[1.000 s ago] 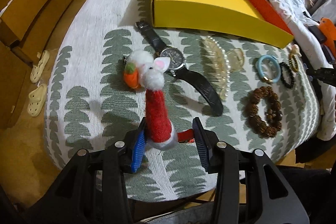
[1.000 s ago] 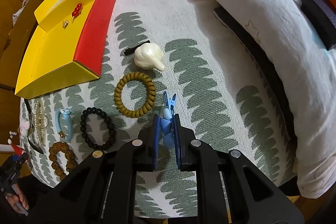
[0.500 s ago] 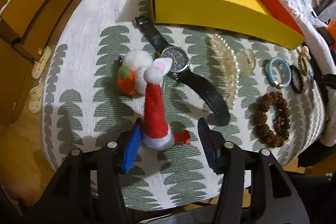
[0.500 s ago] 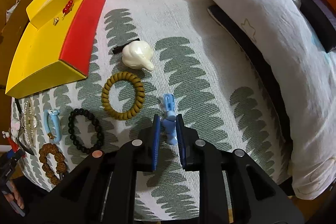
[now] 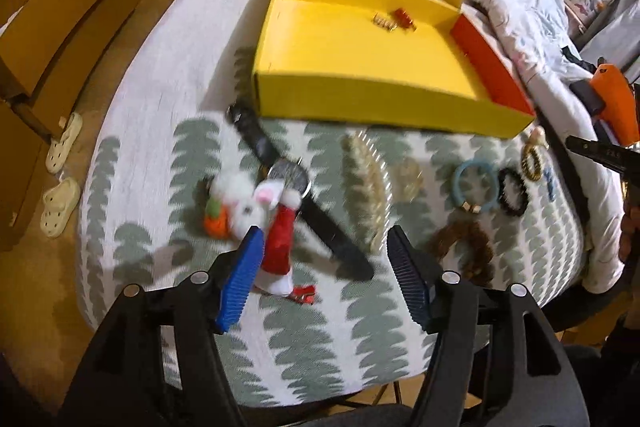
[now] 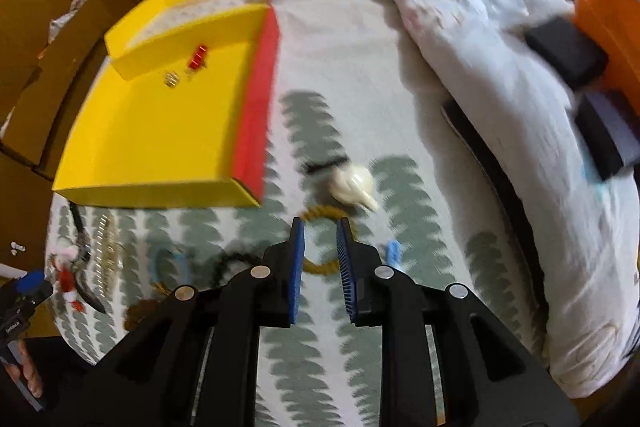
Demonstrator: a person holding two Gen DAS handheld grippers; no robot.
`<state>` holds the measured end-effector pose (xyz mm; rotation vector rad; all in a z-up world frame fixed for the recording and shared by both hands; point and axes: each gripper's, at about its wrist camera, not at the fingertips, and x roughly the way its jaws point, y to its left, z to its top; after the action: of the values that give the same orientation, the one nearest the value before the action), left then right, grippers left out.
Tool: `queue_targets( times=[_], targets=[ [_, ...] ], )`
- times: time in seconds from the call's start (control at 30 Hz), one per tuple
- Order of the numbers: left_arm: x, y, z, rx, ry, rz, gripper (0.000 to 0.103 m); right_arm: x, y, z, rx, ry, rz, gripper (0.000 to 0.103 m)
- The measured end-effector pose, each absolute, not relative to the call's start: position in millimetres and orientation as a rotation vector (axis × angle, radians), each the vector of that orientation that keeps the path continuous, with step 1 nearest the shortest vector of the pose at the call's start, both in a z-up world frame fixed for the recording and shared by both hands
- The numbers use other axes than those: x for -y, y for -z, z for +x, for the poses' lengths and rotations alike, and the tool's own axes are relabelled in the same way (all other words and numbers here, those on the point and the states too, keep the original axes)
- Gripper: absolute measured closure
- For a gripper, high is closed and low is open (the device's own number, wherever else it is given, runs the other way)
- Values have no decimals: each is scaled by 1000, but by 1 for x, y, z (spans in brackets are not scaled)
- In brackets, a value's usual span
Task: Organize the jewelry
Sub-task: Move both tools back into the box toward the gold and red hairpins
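Left gripper (image 5: 324, 259): jaws spread wide and just been opening; nothing is pinched. The rabbit clip lies beside the left pad, free of the right one.
Right gripper (image 6: 320, 259): jaws a little apart, just been opening; nothing between the pads. The blue clip lies on the bed, outside the right pad.
Rabbit clip (image 5: 264, 223): white plush head, orange carrot, red body; lies on the bed cover, well in front of the yellow tray's near wall.
Blue clip (image 6: 393, 251): small, lying flat on the bed, in front of the tray's red end and off to its right.
Watch (image 5: 296, 187): black strap running slantwise from the tray's near left corner, its face touching the rabbit clip's ear.
Pearl comb clip (image 5: 366, 183): in front of the tray's near wall, just right of the watch.
Blue ring (image 5: 476, 187): farther right along the tray's front; a black bead bracelet (image 5: 513, 191) is just beside it.
Brown bead bracelet (image 5: 466, 247): in front of the blue ring, farther from the tray; blurred.
Coil hair tie (image 6: 320, 239): near the tray's red corner, seen partly behind the right gripper.
White shell-like piece (image 6: 354, 185): just right of the tray's red end.
Yellow tray (image 5: 360, 103): on the bed, red strip on one side; a small red piece (image 5: 404, 17) and a gold piece (image 5: 384, 23) lie inside by its inner divider.
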<state>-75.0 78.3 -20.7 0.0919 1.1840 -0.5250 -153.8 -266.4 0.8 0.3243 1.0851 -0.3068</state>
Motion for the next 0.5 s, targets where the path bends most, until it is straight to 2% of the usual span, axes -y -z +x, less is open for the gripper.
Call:
queue_targets(
  times=[0.3,0.4,0.5],
  targets=[
    [-27,1,-23,-1151,544,86,35,241,-21,-106,-953,185,318,80],
    [-10,0,-3,-1166,544,70,32,233,-21,-80,-971,171,310,74],
    [2,1,16,-1171,531,63,31,223,-22,-54,-939,122,319,53]
  ],
)
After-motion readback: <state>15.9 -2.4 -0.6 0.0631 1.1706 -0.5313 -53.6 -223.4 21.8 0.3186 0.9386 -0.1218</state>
